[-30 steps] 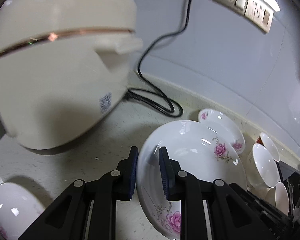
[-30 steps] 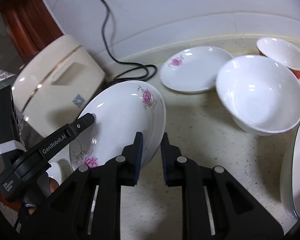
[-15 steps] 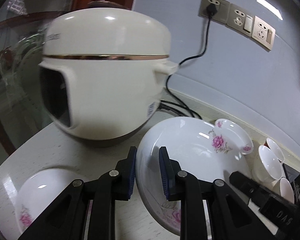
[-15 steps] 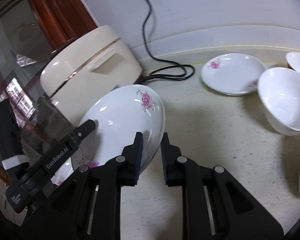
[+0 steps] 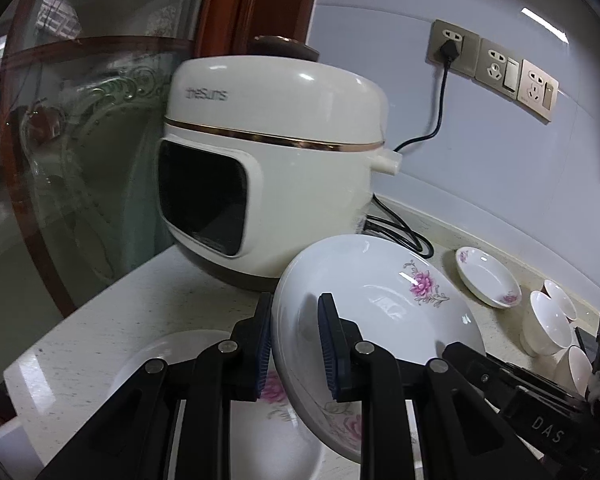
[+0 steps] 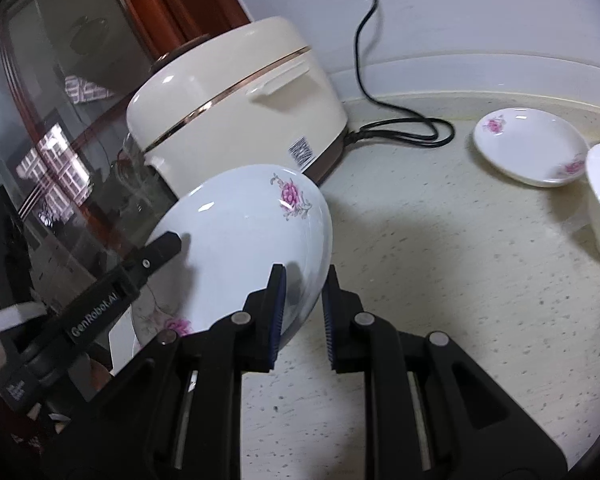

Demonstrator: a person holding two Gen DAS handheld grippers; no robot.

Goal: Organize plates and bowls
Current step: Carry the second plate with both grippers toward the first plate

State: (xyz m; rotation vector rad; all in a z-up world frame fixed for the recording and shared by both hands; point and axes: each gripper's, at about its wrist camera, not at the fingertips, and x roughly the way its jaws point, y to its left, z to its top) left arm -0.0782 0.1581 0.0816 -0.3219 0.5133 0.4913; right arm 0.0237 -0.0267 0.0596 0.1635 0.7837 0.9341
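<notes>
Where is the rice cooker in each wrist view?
Left wrist: the rice cooker fills the centre, its dark front panel facing the camera, behind the held plate.
Right wrist: it stands upper centre-left, seen from its back and side, barcode label showing, behind the same plate.
Shared landmark: the black cord running down the wall to the cooker's base.

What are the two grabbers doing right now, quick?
Left gripper: closed on the rim of the big flowered plate.
Right gripper: closed on the opposite rim of the same plate.
</notes>
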